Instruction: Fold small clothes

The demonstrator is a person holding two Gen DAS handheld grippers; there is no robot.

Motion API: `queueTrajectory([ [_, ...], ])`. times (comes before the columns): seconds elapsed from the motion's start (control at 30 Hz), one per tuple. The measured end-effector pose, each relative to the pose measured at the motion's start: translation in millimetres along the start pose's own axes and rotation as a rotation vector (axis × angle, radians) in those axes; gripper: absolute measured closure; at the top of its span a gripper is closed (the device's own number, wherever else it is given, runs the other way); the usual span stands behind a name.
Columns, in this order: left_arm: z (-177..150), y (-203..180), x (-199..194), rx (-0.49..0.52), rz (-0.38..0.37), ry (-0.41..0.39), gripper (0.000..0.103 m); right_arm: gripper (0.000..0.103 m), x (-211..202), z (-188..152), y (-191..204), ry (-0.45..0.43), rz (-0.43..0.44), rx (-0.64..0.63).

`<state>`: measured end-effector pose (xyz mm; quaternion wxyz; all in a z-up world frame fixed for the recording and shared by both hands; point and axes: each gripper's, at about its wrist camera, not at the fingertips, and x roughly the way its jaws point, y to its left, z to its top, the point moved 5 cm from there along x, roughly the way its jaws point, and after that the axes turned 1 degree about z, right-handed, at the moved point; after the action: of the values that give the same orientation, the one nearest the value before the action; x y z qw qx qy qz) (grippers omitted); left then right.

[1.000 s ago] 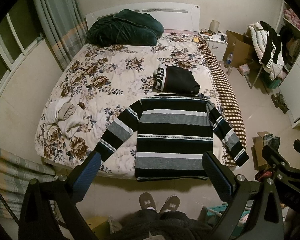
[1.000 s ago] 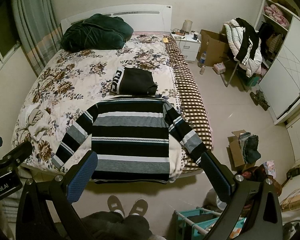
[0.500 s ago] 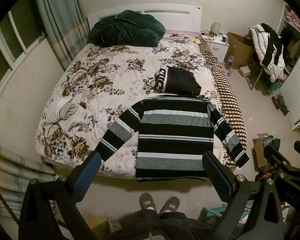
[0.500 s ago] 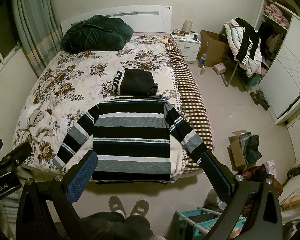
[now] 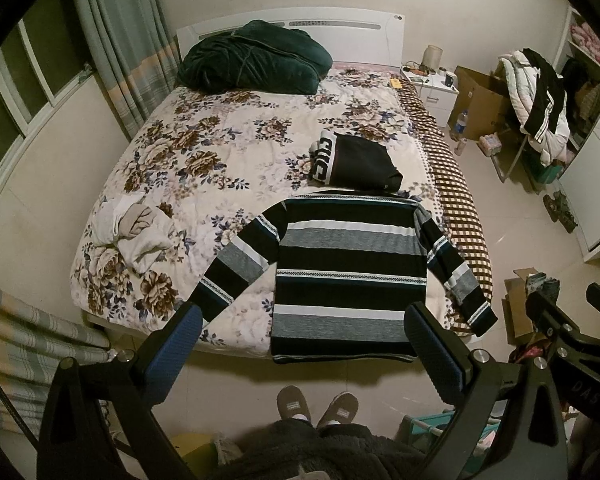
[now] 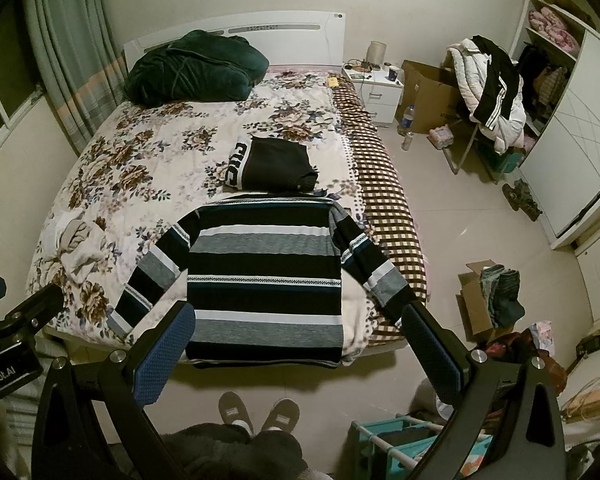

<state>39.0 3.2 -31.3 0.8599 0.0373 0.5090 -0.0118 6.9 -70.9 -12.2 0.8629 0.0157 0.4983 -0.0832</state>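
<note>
Standing at the foot of the bed (image 5: 188, 152), you face its floral quilt (image 6: 140, 168), with a dark green bundle (image 5: 252, 60) against the headboard. Striped sweater (image 5: 350, 276) lies flat and spread at the foot end, sleeves angled outward, hem hanging slightly over the bed edge. Folded black garment (image 6: 278, 164) sits just beyond its collar. Crumpled pale clothes (image 5: 134, 232) lie well apart, toward the left bed edge. Left tongs (image 5: 304, 354): blue-padded fingers wide apart, holding nothing, raised above the sweater's hem, not touching it. Right tongs (image 6: 300, 354): fingers likewise wide apart and empty, the sweater's lower half framed between them. Your slippers (image 6: 258, 410) are on the floor below.
</note>
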Motion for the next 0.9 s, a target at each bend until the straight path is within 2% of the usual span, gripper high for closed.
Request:
queueTrajectory([
  [0.23,12.5,1.6,-3.6,0.007,-0.011,0.01,0.0,0.0,-0.1,-1.7,6.5,0.004,0.001,0.018],
  [0.3,23.5,0.7,9.8,0.017,0.002,-0.013,0.0,0.0,4.0,-0.3,25.6,0.008,-0.003,0.038],
  [0.33,19.1,0.2,9.9,0.016,0.001,-0.012,0.0,0.0,7.4,-0.1,26.9,0.01,-0.002,0.059],
  [0.4,31.4,0.1,45.5,0.024,0.032,-0.035,0.0,0.0,20.7,0.5,26.2,0.011,0.001,0.105],
  [0.43,26.1,2.6,51.6,0.025,0.034,-0.037,0.0,0.0,31.5,0.7,23.5,0.016,0.003,0.138],
  [0.5,36.9,-4.7,95.5,0.048,0.056,-0.031,0.0,0.0,62.6,-1.3,14.0,0.036,0.024,0.243],
  [0.6,33.2,-15.2,140.7,0.064,0.046,-0.005,0.0,0.0,131.0,-13.0,-28.1,0.062,0.019,0.402],
  [0.77,22.9,-58.8,243.3,0.106,0.067,0.114,0.0,0.0,238.9,-44.8,-99.5,0.095,-0.073,0.613],
  [0.9,7.9,-99.7,322.3,0.121,0.096,0.2,0.0,0.0,337.3,-90.4,-167.8,0.166,-0.066,0.867],
])
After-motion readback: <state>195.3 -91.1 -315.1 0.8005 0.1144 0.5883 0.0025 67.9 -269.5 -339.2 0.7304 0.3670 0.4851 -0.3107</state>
